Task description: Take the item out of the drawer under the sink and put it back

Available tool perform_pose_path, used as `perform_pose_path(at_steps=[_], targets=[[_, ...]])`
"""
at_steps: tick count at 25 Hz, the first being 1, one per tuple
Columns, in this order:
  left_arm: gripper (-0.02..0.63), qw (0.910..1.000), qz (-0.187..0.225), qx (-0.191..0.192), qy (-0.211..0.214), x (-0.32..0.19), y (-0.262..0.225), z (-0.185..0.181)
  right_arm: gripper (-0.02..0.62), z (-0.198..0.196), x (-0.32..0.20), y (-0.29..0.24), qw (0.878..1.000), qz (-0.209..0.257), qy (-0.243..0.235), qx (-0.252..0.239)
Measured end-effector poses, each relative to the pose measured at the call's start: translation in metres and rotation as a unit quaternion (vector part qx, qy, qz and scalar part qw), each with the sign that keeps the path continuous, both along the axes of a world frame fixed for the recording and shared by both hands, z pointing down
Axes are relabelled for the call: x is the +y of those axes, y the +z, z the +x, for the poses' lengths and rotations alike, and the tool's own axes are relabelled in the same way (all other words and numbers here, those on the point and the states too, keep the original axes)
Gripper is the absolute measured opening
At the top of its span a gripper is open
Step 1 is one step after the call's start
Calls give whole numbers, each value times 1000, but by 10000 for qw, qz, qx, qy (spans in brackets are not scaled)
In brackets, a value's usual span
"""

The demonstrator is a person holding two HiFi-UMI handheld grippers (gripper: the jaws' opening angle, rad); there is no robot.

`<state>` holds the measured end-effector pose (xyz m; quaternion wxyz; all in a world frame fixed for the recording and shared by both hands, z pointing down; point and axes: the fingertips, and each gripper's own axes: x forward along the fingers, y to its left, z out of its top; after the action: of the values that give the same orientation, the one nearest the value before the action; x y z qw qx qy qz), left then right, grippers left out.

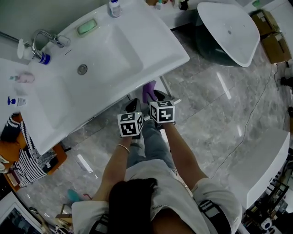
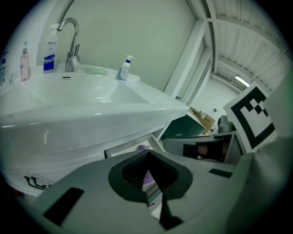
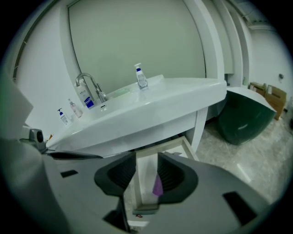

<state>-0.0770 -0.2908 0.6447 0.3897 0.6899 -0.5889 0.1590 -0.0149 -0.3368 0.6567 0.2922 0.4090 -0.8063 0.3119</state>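
Observation:
A white sink (image 1: 151, 50) fills the upper left of the head view, and the drawer (image 3: 191, 154) under it stands pulled out. A purple item (image 1: 149, 91) stands upright at the sink's front edge, just ahead of both grippers. My right gripper (image 1: 160, 96) is open. In the right gripper view (image 3: 146, 171) the drawer's white front shows between the pads and a sliver of the purple item (image 3: 157, 185) lies along the right pad. My left gripper (image 2: 147, 157) is shut, its pads meeting at the tips, with the purple item (image 2: 143, 148) behind them.
On the sink are a faucet (image 1: 43, 39), a green soap (image 1: 87, 26) and small bottles (image 1: 114, 8). A dark green tub with a white top (image 1: 229, 32) and cardboard boxes (image 1: 270, 32) stand to the right. Striped cloth and clutter (image 1: 27, 153) sit left.

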Motion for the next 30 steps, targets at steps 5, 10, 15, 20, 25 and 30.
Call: perform_pose_path(at_steps=[5,10,15,20,25,30], targets=[[3,9999,-152,-11,11,-9,20,6,178,-2,-11,24,9997,-205,-102,-7],[3,9997,-204,-61,145,-19,35,12,212,-1,-15,52,9988,-453,-190,-11],[3,9995,-277,-106,71,-27,51,11,233,0,-21,81,9974,-661,-272,26],[3,9992,-392,-124,5,-29,65,11,259,-3,-25,105,9955,-862,-376,56],[3,9988,-472,-81,-92,-33,78,12,270,-2,-27,130,9937,-1036,-408,115],[3,9985,-532,-25,-105,-44,90,15,278,1,-32,147,9928,-1119,-395,175]])
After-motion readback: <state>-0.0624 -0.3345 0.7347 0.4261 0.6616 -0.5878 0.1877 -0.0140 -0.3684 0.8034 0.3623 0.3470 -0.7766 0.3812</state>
